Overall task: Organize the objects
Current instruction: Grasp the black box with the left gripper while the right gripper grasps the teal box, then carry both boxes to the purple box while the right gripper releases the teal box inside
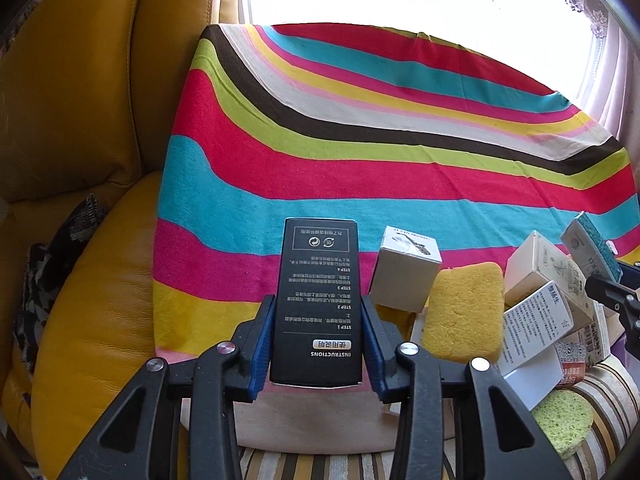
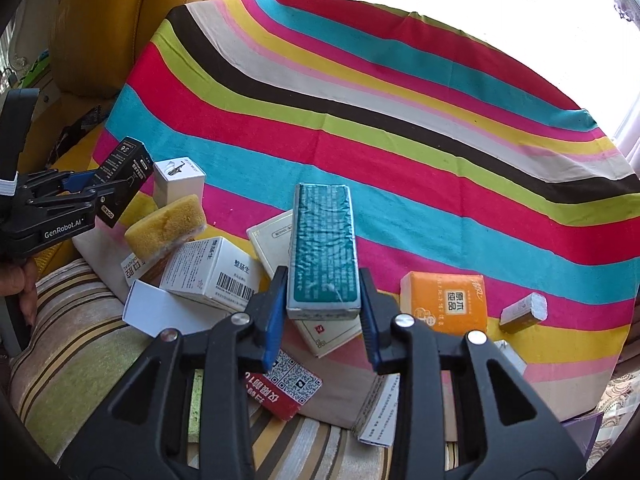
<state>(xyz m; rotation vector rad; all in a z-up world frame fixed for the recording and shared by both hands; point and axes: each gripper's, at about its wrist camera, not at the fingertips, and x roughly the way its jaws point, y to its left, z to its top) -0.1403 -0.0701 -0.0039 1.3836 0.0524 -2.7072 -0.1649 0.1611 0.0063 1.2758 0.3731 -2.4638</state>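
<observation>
left gripper (image 1: 318, 320) fingers pinched the black box (image 1: 318, 300), left of the yellow sponge (image 1: 464, 312) | right gripper (image 2: 324, 300) fingers pinched the teal box (image 2: 323, 252), right of that sponge, above the striped cloth (image 2: 400, 140)

The right claw (image 2: 323, 300) clamps a teal box (image 2: 323, 248) between its blue pads, lifted over the striped cloth (image 2: 400, 128). At nine o'clock the left claw (image 2: 94, 194) grips a black box (image 2: 124, 176). A yellow sponge (image 2: 166, 226) lies just beside it; an orange tissue pack (image 2: 446, 300) sits at three o'clock.
</observation>
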